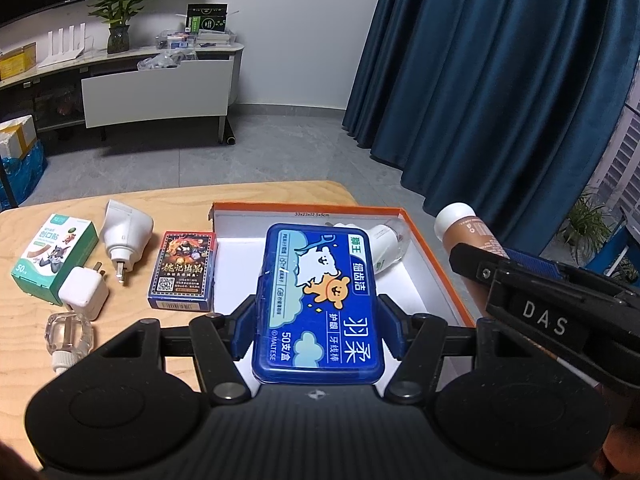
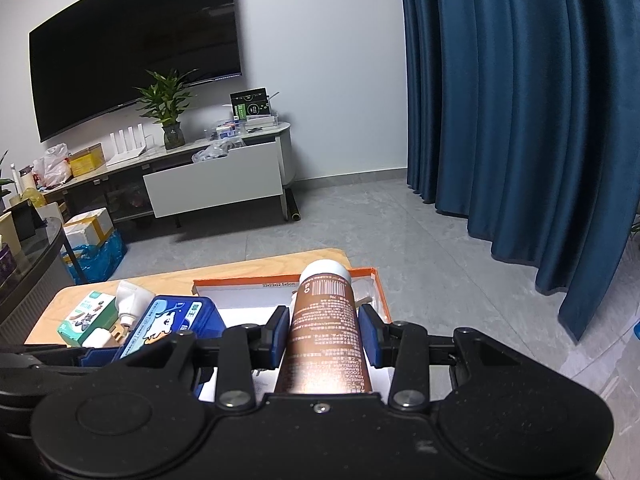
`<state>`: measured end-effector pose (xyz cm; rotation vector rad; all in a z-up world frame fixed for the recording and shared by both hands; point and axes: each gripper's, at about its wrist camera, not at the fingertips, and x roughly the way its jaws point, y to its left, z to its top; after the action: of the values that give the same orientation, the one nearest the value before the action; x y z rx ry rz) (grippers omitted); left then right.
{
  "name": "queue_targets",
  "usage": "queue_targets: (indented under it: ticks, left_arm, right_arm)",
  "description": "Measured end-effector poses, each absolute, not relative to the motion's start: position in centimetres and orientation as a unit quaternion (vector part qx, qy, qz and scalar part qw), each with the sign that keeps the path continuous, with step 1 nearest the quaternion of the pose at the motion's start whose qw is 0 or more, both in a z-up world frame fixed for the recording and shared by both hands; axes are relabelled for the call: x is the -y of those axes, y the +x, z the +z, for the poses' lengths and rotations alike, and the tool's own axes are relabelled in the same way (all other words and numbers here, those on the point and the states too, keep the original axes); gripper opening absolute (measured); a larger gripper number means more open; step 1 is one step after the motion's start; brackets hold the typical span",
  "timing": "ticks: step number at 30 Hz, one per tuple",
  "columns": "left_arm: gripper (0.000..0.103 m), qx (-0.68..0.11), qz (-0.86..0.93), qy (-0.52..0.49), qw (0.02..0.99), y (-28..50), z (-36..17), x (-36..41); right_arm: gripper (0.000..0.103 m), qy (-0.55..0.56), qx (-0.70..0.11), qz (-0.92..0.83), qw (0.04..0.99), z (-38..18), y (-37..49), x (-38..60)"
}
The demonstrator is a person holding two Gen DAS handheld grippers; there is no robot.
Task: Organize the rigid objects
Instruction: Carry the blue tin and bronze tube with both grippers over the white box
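Observation:
My left gripper (image 1: 318,324) is shut on a blue dental floss box (image 1: 320,300) and holds it over the white inside of an orange-rimmed box (image 1: 436,264). My right gripper (image 2: 325,334) is shut on a brown tube with a white cap (image 2: 324,320), held above the same box (image 2: 382,300); the tube also shows in the left wrist view (image 1: 468,228). A white bottle (image 1: 386,242) lies in the box's far part. The floss box shows at the left in the right wrist view (image 2: 172,328).
On the wooden table (image 1: 24,320) left of the box lie a card deck (image 1: 184,276), a white plug adapter (image 1: 124,236), a white charger (image 1: 84,294), a green plaster box (image 1: 52,252) and a clear bottle (image 1: 68,336). Blue curtains hang at the right.

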<state>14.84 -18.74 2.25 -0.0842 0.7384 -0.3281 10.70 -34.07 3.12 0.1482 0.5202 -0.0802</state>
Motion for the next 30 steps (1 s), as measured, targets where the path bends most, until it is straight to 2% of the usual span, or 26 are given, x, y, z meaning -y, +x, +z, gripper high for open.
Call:
queue_targets:
  ticks: [30]
  left_arm:
    - [0.062, -0.37, -0.147, -0.036, 0.917, 16.0, 2.0, 19.0]
  right_arm:
    - [0.047, 0.069, -0.273, -0.05, 0.958, 2.4, 12.6, 34.0]
